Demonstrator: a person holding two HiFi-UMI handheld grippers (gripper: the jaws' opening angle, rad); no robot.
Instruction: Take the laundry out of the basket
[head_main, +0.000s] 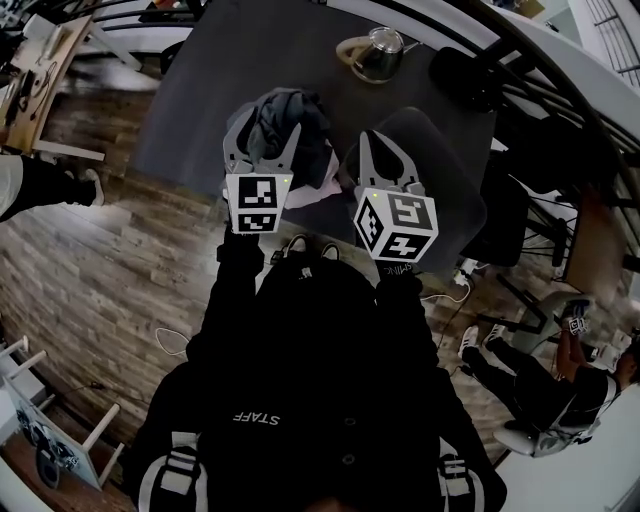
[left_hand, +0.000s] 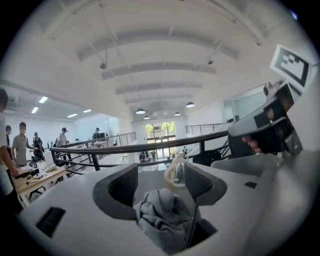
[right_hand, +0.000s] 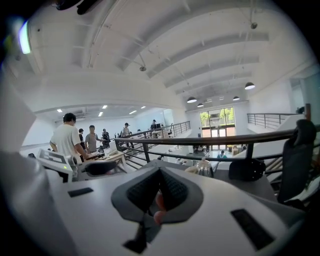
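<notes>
Mid-task, partly done as far as I can judge. Left claw has its jaws standing well apart. A bunched grey garment sits low between them at the throat, and the pads are not pressing on it, so it rests loose there and is not gripped. In the head view the same grey bundle is heaped over that claw, up off the tabletop. Right claw is closed tight with a thin bit of pink cloth nipped between the pads. In the head view pink fabric trails just beside that claw over the tabletop edge. So two pieces of laundry are in hand or on a claw, both lifted clear. A dark shape with rounded corners lies under and to the right of the right claw and may be the basket, but I cannot tell for sure, and no view looks inside it. Whether more laundry is left to take out is therefore unknown. A glass kettle stands further back on the tabletop, well apart from both claws. Left to do, by my guess: set both pieces down on the tabletop, mind the grey one sliding off the open jaws, then check the basket for the rest.
</notes>
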